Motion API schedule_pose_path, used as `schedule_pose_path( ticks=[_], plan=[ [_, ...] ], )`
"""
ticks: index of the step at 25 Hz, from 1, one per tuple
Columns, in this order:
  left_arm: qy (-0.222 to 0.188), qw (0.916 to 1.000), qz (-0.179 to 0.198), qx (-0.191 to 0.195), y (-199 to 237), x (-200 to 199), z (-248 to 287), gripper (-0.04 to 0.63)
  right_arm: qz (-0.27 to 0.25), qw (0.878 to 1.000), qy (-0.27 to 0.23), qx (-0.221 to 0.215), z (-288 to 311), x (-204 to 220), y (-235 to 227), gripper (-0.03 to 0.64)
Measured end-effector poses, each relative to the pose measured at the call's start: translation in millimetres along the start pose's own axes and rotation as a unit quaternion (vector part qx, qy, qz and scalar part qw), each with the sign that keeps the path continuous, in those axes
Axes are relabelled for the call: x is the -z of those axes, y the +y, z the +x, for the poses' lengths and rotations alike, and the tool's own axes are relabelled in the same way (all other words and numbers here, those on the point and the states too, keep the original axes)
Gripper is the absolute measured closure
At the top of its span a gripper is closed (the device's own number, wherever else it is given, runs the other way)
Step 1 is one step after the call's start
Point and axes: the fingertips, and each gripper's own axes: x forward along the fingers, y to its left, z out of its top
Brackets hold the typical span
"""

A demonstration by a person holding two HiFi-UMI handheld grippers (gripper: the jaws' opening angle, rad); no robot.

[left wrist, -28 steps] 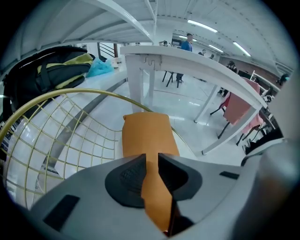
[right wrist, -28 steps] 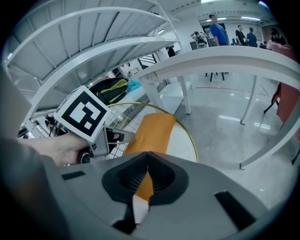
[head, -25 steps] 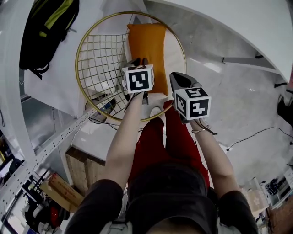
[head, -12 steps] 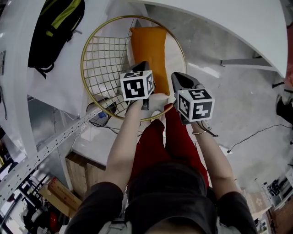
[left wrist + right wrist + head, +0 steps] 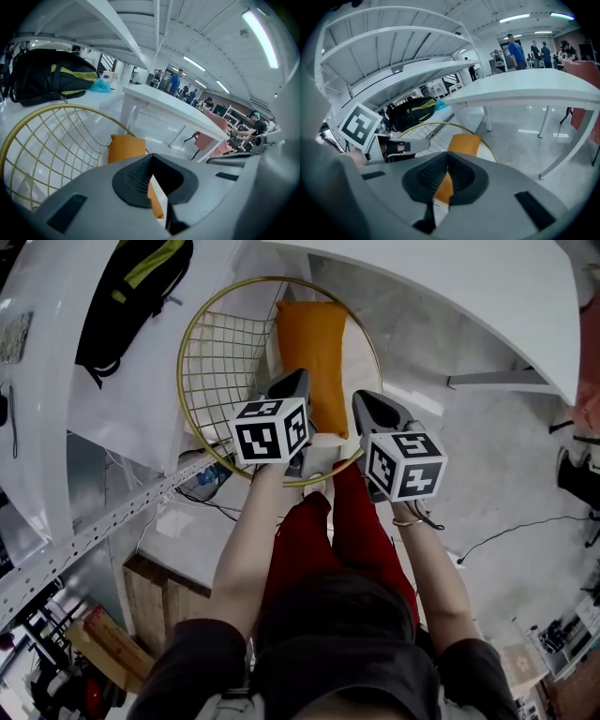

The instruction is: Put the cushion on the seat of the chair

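Observation:
The orange cushion (image 5: 314,357) lies lengthwise on the white seat (image 5: 362,352) of the chair, next to its gold wire back (image 5: 220,362). Nothing touches it. My left gripper (image 5: 291,382) hovers above the cushion's near left corner, shut and empty. My right gripper (image 5: 366,401) hangs just right of the cushion's near end, also shut with nothing held. In the left gripper view the cushion (image 5: 125,147) shows beyond the closed gripper (image 5: 151,158). The right gripper view has the cushion (image 5: 464,143) past its closed gripper (image 5: 447,157), with the left gripper (image 5: 401,146) beside it.
A black-and-yellow backpack (image 5: 131,296) rests on a white table left of the chair. A second white table (image 5: 450,296) stands to the right. A perforated metal rack (image 5: 84,531) runs along the lower left. A cable (image 5: 506,531) lies on the floor. People stand in the background.
Both grippers have lifted up and away from the cushion, towards the head camera. The cushion stays lying on the seat.

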Motion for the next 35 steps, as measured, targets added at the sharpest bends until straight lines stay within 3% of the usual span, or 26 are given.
schedule_pose_path(
  ticks=[15, 35],
  plan=[
    [-0.095, 0.9946, 0.021, 0.038, -15.9, -37.1, -78.1, 0.586, -0.017, 0.995, -0.095, -0.007, -48.1, -47.2, 40.5, 0.598],
    [-0.190, 0.9771, 0.071, 0.064, -37.5, -72.4, -180.4, 0.586, -0.069, 0.978, -0.196, -0.007, -123.6, -90.2, 96.3, 0.600]
  ],
)
